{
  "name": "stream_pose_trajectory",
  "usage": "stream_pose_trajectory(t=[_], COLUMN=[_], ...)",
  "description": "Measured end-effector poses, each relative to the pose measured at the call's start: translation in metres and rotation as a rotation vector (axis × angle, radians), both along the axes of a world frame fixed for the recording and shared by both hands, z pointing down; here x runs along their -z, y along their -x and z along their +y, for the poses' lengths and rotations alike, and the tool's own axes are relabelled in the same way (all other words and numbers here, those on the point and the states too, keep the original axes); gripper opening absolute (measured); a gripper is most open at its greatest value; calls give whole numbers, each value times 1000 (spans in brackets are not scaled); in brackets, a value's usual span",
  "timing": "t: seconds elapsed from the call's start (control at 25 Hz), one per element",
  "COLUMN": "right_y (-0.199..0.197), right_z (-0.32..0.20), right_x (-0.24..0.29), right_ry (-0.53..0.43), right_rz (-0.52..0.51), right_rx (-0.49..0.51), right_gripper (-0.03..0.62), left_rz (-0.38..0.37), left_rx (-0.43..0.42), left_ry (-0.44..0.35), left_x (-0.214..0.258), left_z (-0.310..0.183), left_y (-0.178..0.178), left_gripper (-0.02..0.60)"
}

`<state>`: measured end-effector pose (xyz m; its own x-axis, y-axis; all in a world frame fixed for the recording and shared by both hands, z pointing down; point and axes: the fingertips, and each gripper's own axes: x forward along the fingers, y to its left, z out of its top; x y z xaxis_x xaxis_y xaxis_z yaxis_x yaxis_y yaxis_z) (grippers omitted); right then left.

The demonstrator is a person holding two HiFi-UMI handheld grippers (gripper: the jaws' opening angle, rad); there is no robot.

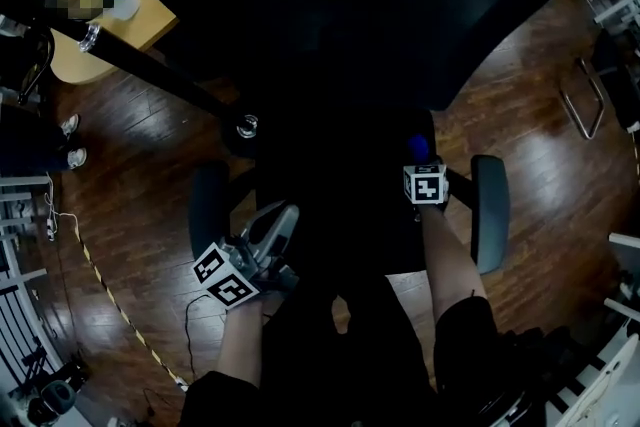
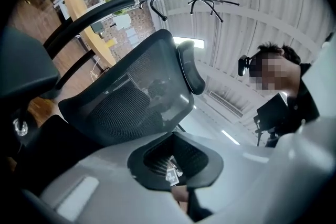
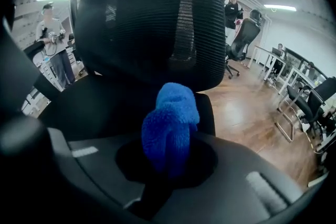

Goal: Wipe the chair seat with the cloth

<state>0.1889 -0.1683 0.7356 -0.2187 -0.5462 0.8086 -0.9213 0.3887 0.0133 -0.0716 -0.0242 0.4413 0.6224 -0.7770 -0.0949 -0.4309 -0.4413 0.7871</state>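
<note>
A black office chair fills the head view, its dark seat (image 1: pixel 340 205) between two grey armrests (image 1: pixel 490 210). My right gripper (image 1: pixel 421 158) is over the seat's right side, shut on a bunched blue cloth (image 1: pixel 418 147). In the right gripper view the cloth (image 3: pixel 170 123) stands up between the jaws of the right gripper (image 3: pixel 168 165), facing the mesh backrest (image 3: pixel 152 18) over the seat (image 3: pixel 105 107). My left gripper (image 1: pixel 275 230) hangs at the seat's front left, near the left armrest (image 1: pixel 210 210). The left gripper (image 2: pixel 176 165) looks shut and empty, tilted up at the backrest (image 2: pixel 126 102).
A round wooden table (image 1: pixel 130 25) stands at the back left, with a black pole (image 1: pixel 160 70) slanting to the chair. A cable (image 1: pixel 120 305) runs over the wooden floor. Metal chair legs (image 1: pixel 585 100) are at the right. People (image 3: pixel 52 39) and another office chair (image 3: pixel 244 34) stand beyond.
</note>
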Motion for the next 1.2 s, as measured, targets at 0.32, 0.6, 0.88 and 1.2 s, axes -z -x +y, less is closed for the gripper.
stream_pose_trajectory(t=[0.32,0.6,0.88,1.2], right_y=[41,230,377,361], right_z=[6,53,134,140], right_x=[16,17,13,-6], right_ry=[-18,55,190,125], right_rz=[-89,-278,-347,-311], right_rx=[-2,258,564,581], right_gripper=[35,35,35,35], left_rz=[5,9,9,3], left_rx=[69,173,227,226], left_ry=[-34,-45,-66,-68], left_x=[8,20,24,12], left_z=[16,43,61,72], left_y=[31,64,89,97], left_gripper=[-3,-3,-3,-3])
